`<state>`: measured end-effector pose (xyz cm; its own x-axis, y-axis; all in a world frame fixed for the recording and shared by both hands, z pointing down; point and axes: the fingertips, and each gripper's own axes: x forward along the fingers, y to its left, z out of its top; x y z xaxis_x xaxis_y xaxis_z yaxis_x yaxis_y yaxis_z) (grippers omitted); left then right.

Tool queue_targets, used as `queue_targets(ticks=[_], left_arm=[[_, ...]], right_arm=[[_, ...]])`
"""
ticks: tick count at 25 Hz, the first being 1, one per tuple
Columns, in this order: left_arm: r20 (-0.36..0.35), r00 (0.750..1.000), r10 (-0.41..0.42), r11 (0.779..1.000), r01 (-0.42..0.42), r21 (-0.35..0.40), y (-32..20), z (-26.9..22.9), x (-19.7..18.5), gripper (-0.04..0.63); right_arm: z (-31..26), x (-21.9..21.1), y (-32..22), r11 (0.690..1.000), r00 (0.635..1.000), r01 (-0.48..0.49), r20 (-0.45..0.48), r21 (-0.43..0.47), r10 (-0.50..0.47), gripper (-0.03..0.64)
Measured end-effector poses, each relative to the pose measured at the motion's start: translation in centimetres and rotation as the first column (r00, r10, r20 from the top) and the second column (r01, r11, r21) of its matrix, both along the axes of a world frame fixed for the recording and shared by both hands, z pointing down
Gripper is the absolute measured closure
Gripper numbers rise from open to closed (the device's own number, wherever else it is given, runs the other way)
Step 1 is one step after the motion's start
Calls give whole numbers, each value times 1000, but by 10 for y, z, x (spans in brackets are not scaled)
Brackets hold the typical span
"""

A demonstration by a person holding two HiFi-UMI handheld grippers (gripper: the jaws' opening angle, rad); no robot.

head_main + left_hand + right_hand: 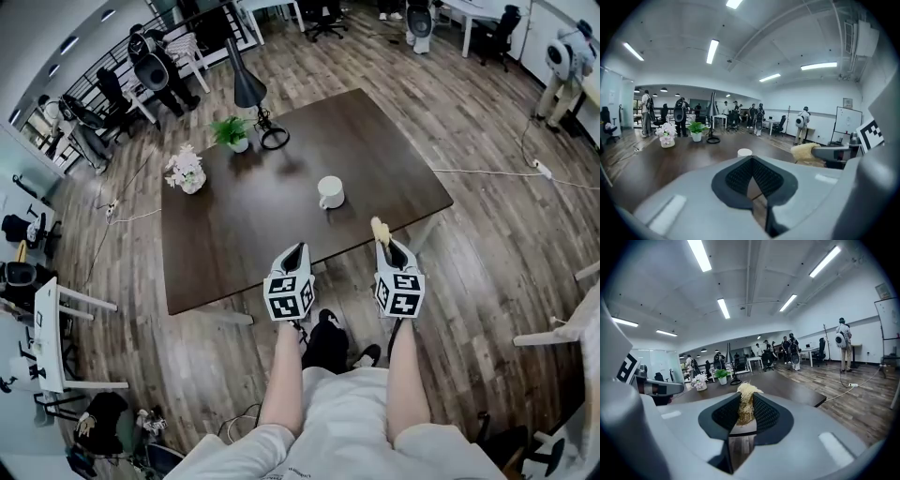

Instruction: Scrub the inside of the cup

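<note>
A white cup (330, 191) stands upright on the dark table (234, 244), towards its right half; its rim (744, 152) shows small in the left gripper view. My right gripper (385, 246) is shut on a straw-coloured scrubber (379, 228), which sticks up between the pads (746, 404). It hovers over the table's near edge, short of the cup. My left gripper (296, 251) is beside it to the left, jaws closed together with nothing between them (752, 174). The scrubber (805, 153) also shows at the right of the left gripper view.
A black desk lamp (251, 94), a small green plant (232, 131) and a pot of white flowers (186, 170) stand along the table's far left. Chairs, desks and several people fill the room behind. A white cable (487, 172) runs across the floor at the right.
</note>
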<state>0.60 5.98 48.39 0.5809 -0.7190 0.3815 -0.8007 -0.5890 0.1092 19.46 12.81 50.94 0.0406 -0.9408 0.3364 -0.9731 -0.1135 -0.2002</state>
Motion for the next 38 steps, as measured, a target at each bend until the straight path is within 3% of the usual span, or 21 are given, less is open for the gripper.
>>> queue_targets(ticks=[6,9,19,24,33,38], left_arm=[[42,998,-51,999,51,-2,-21,20,-26,595],[36,998,-47,999,48,-17,-39,27,-18,595],[-37,997,67,996,-69,-51,-101,36,111,595],[-39,996,77,996,-79,-50,-140,32,140,595],[-34,999,26,998,-27,-52,-220,37,110,595],[-46,998,-31,997,28,-73,-235,51,76,595]], right_arm=[[22,-1,-24,1000,999,7,32,-26,-6,518],[24,2,-35,999,1000,15,10,-40,-15,518],[19,92,-77,996,997,-28,-70,-89,22,518],[16,126,-110,994,998,-19,-54,-108,13,518],[32,101,-218,981,990,128,-48,-143,-136,517],[42,90,-255,977,987,152,-37,-146,-159,517]])
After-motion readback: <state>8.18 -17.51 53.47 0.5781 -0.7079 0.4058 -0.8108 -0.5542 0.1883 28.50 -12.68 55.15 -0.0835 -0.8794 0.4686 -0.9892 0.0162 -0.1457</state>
